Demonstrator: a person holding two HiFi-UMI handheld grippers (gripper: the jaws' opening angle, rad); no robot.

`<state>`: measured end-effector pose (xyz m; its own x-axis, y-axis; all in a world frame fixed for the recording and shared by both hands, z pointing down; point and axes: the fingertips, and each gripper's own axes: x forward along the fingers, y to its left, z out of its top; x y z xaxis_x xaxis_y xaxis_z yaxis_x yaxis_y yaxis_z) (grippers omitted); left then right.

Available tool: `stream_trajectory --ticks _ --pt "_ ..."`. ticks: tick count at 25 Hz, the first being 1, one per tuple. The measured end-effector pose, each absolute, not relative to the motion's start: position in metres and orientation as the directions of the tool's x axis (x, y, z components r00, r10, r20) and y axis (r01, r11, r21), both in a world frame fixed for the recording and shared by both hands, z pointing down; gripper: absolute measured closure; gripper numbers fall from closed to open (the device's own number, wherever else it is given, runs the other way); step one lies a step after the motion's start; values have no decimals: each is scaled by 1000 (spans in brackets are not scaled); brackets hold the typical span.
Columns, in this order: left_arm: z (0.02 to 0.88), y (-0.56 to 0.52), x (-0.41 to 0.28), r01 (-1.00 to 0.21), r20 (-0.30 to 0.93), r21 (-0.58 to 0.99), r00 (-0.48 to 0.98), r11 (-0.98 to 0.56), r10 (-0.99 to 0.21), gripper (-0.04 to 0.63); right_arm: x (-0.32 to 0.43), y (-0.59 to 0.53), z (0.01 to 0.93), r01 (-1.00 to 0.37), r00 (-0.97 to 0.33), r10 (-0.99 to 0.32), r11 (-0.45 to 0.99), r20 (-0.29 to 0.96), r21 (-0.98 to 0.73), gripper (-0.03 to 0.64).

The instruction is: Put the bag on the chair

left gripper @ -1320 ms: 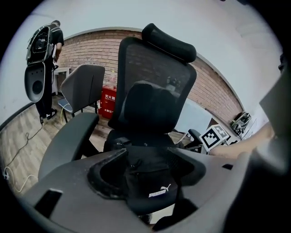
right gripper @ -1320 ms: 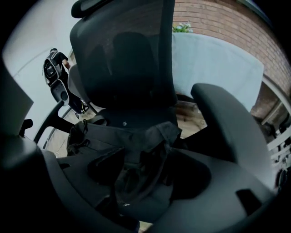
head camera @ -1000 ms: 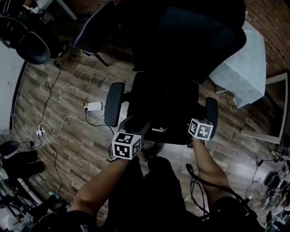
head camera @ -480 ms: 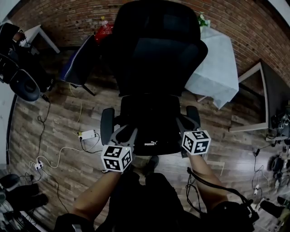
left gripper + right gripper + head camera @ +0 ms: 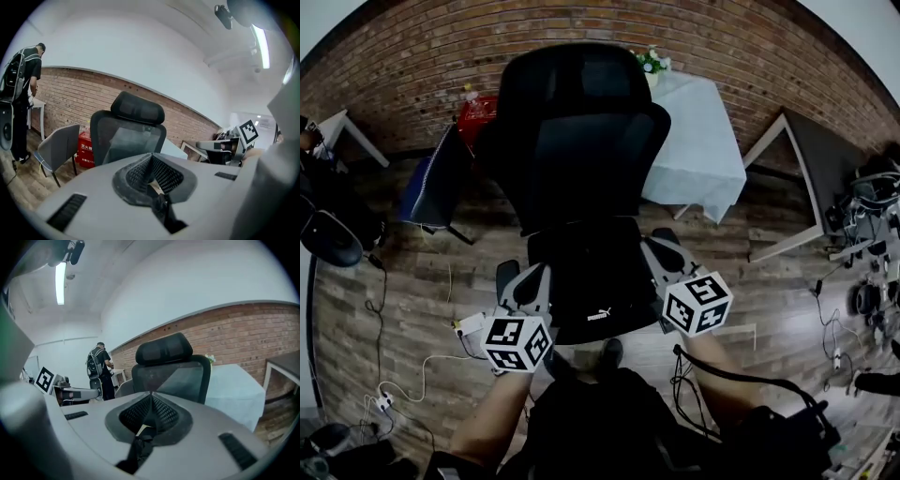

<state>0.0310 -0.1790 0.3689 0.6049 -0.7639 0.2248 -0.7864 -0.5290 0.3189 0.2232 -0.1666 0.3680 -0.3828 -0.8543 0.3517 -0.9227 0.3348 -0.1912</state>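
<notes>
We hold the black bag (image 5: 592,292) between both grippers, low against the front of the chair (image 5: 581,141) seat; we cannot tell whether it rests there. The left gripper (image 5: 534,279) jaws have just been closing and now pinch dark bag fabric. The right gripper (image 5: 656,253) jaws have closed likewise on a dark strap of the bag.
</notes>
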Motion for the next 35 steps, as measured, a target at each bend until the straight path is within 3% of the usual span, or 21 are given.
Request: stream_trajectory --ticks 17,35 --pt "278 -167 7 -740 77 261 655 -619 -751 584 206 -135 276 -934 -351 -917 329 190 -140 599" --pt "239 -147 -28 -771 5 230 611 -593 -792 584 194 -122 253 -945 -324 -933 312 158 -100 600"
